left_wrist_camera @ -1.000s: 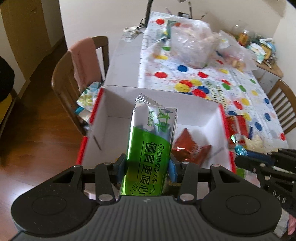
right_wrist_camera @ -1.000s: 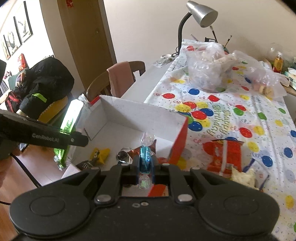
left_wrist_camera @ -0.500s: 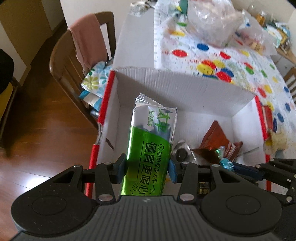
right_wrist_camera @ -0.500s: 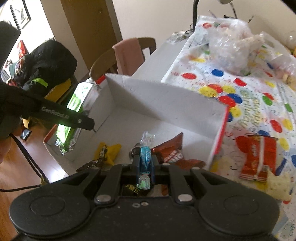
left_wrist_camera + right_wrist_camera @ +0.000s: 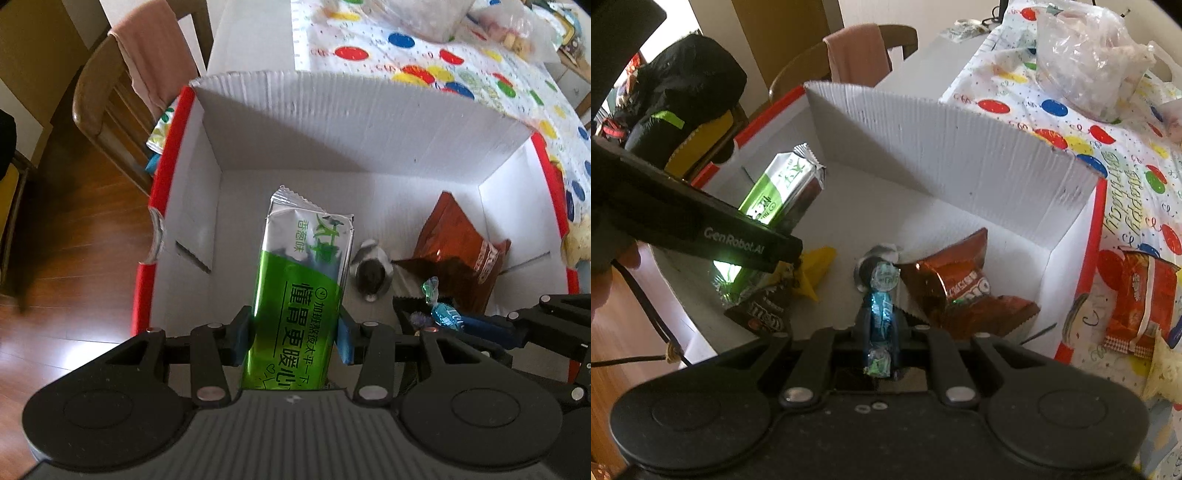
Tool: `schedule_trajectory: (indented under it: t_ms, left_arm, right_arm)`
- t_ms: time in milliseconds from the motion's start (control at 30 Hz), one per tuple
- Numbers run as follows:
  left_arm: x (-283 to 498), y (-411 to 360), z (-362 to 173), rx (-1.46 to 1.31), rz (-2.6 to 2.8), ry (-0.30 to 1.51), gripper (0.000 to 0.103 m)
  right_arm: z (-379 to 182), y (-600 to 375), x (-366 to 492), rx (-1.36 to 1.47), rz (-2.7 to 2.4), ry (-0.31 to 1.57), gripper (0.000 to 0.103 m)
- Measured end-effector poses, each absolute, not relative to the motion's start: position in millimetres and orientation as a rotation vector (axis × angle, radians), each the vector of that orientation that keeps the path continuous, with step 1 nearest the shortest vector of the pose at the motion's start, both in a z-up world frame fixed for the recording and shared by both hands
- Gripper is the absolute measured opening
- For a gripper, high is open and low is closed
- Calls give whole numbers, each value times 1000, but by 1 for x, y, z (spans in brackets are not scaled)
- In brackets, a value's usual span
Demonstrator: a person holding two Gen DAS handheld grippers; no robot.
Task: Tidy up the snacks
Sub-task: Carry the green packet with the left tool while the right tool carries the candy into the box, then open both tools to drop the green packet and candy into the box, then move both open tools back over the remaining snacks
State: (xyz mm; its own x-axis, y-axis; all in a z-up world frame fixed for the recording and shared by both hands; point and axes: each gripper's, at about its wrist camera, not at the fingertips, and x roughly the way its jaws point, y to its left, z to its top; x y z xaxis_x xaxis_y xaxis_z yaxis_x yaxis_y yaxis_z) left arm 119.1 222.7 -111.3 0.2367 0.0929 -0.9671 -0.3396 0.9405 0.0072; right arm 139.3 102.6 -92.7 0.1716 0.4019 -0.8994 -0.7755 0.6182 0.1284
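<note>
A bench (image 5: 1008, 79) under a balloon-print birthday cloth carries a white corrugated box with red edges (image 5: 354, 122); a wooden chair (image 5: 99, 107) stands at ten o'clock. The left claw (image 5: 295, 332) clasps a green-and-silver foil snack packet (image 5: 303, 280) over the box. The right claw (image 5: 881, 325) pinches a blue-wrapped candy (image 5: 881, 314). Only the right view shows a yellow wrapper (image 5: 816, 269), perhaps candy.

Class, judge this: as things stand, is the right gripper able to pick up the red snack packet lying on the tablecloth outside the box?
Probably not: the right gripper is already shut on a blue candy, so its jaws are occupied, though the red packet lies uncovered.
</note>
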Motion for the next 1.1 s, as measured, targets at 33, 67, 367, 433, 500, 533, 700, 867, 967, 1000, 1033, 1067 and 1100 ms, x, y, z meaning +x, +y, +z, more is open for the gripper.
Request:
schedule_trajectory:
  t_ms: [33,67,367,433,500,533,700,867,967,1000,1033,1067,1100]
  left_arm:
    - [119,222,-113,-217,299,1306,45]
    - [119,221,-114,-214,299,1309,45]
    - [117,218,-111,-224,302,1286,45]
    - [116,217,-109,-227,301,1274,45]
    - [112,218,-104,-232,299,1261,45]
    - [111,217,-102,-233,298,1254,45]
    - [101,214,-90,-245,290,1211,49]
    - [92,210,-76,-255,284,1165,52]
    - [85,205,-65,-256,281,1130,55]
    - [83,203,-62,-257,277,1119,55]
    - [81,200,-60,-256,272,1108,58]
    - [79,199,-57,-254,269,1096,60]
    - [77,196,-54,-251,266,1085,60]
  right_arm:
    - [-95,103,139,-406,867,1117,9]
    - [-96,102,138,-406,867,1123,10]
    - [-101,102,137,-415,856,1136,21]
    - [-100,101,136,-413,854,1136,22]
    - [-98,98,136,-402,855,1133,23]
    - [-96,97,135,-397,855,1131,25]
    - [-83,89,135,-353,861,1110,33]
    - [-68,79,134,-318,866,1077,39]
    - [-58,72,135,-298,860,1057,42]
    - [-54,69,134,-290,860,1048,44]
    - [-50,66,134,-282,861,1039,46]
    - [-46,63,134,-275,860,1031,46]
    - [-43,60,133,-266,861,1024,49]
